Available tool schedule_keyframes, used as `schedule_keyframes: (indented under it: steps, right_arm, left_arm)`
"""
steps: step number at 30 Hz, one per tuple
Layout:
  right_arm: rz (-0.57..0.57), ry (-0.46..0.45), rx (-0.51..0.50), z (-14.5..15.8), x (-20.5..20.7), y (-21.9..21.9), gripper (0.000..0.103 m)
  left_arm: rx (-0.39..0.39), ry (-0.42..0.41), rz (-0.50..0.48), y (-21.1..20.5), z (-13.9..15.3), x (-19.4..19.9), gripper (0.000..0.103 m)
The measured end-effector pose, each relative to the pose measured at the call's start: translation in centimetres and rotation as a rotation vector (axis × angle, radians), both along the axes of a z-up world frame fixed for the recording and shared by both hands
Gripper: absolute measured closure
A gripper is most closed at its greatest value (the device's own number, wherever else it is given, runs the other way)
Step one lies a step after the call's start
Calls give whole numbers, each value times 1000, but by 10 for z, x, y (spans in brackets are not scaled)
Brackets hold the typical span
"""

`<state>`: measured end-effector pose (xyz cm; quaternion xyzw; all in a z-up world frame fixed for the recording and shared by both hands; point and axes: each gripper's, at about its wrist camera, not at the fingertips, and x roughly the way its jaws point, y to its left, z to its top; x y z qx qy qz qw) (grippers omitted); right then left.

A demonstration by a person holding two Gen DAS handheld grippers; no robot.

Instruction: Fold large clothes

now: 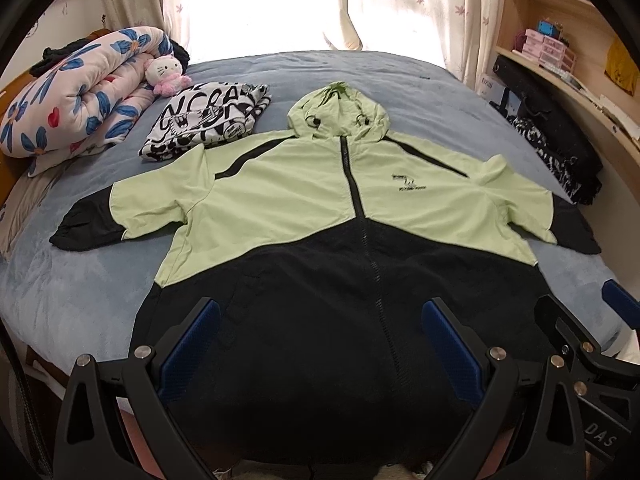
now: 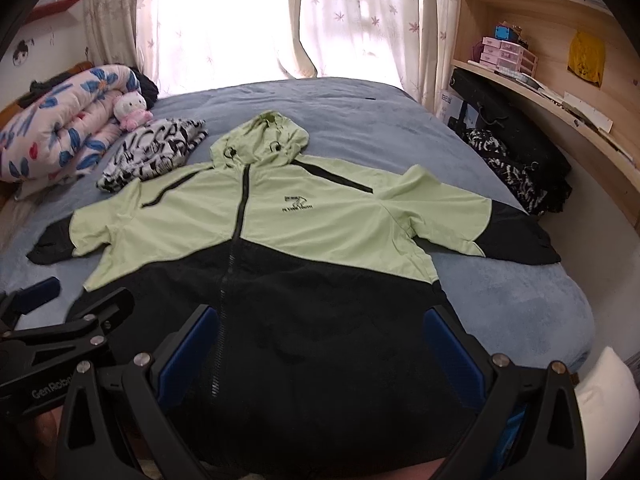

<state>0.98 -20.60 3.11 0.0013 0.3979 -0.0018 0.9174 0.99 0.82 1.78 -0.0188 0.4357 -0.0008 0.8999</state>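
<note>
Stage of work: start of folding, no fold yet made. Light-green and black zip-front hooded jacket (image 1: 344,216) spread flat, front up, on the grey-blue bed cover (image 1: 80,292); zip closed, hood (image 1: 338,112) laid out toward the window, both short-looking sleeves (image 1: 132,208) extended sideways with black cuffs out past the body panels. Hem nearest the cameras, hanging at or just over the bed edge (exact edge hidden under the black fabric). Left gripper (image 1: 320,344) poised over the black lower panel, blue-padded jaws spread wide, nothing between them. Right gripper (image 2: 320,344) likewise over the lower panel, jaws apart and empty; contact with the cloth not determinable from either view. Black-and-white printed garment (image 1: 208,120) already folded into a compact stack beside the jacket's left sleeve, judged a finished item. Dark patterned clothing (image 2: 516,168) heaped at the right bed edge, apparently unfolded. Remaining for the jacket, by judgement: sleeves in, sides in, hood down, hem up.
</note>
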Motion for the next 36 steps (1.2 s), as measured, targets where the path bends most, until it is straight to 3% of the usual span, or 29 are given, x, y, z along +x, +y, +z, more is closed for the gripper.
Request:
schedule_keyframes:
  steps: [10,19,24,30,34,36]
  right_arm:
    - [66,-14,66,35,16,-19,0]
    - [19,-141,79,91,33,-63,0]
    - [-8,-124,48,108,56,-96,0]
    - [-71,-71,35,109,94,-152,0]
    - [-155,-24,25,91,120,-203,0]
    - [-205,12,50,76,131,-230,0]
  left_arm:
    - [-41,11,-34,-18,23,20,3]
    - [-6,-103,-102,-55,67,44,6]
    - [13,-182,-114,-81,86,65,6]
    - [-14,-253,-163,-114,95,98,6]
    - [-47,-296,-251,-147,94,124,6]
    - [-13,-330,-255,-164,90,135,6]
